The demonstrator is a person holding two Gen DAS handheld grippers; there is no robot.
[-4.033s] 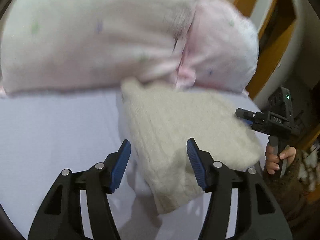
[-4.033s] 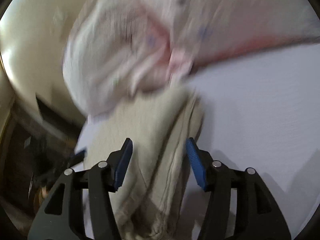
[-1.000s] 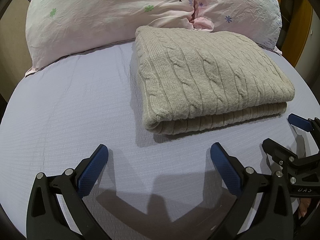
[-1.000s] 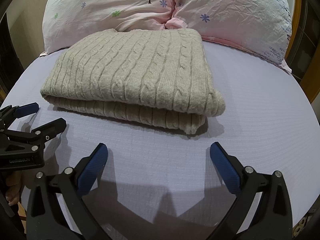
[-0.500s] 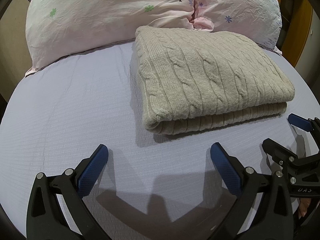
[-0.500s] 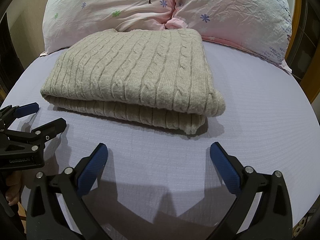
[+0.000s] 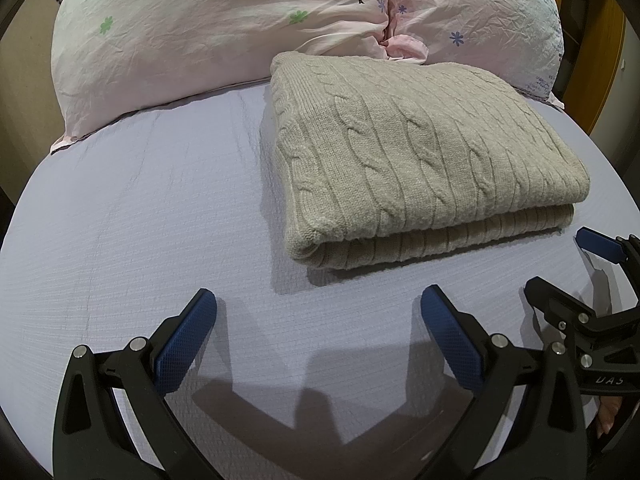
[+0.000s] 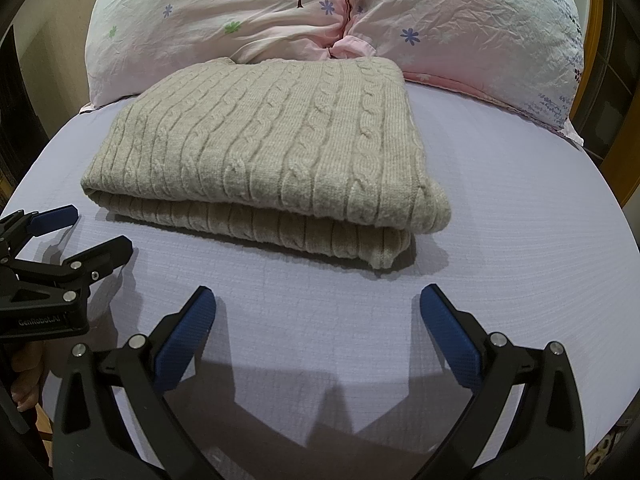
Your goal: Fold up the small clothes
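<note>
A beige cable-knit sweater [image 7: 412, 156] lies folded in a flat rectangle on the lavender bed sheet [image 7: 140, 208], its far edge against the pillows. It also shows in the right wrist view [image 8: 272, 148]. My left gripper [image 7: 318, 308] is open and empty, held above the sheet in front of the sweater's near left corner. My right gripper [image 8: 318, 308] is open and empty, in front of the sweater's near right corner. Each gripper shows in the other's view: the right one [image 7: 560, 268] at the right edge, the left one [image 8: 92, 232] at the left edge.
Two pink floral pillows [image 7: 224, 20] [image 8: 472, 24] lie side by side behind the sweater. The bed sheet [image 8: 500, 220] stretches to the right of the sweater. A wooden frame [image 7: 608, 40] stands past the bed's right side.
Four seconds ago both grippers were close in at the sweater by the pillows, jaws narrower. Now they are drawn back, wide open, and the sweater lies folded. Nothing moved in the last second.
</note>
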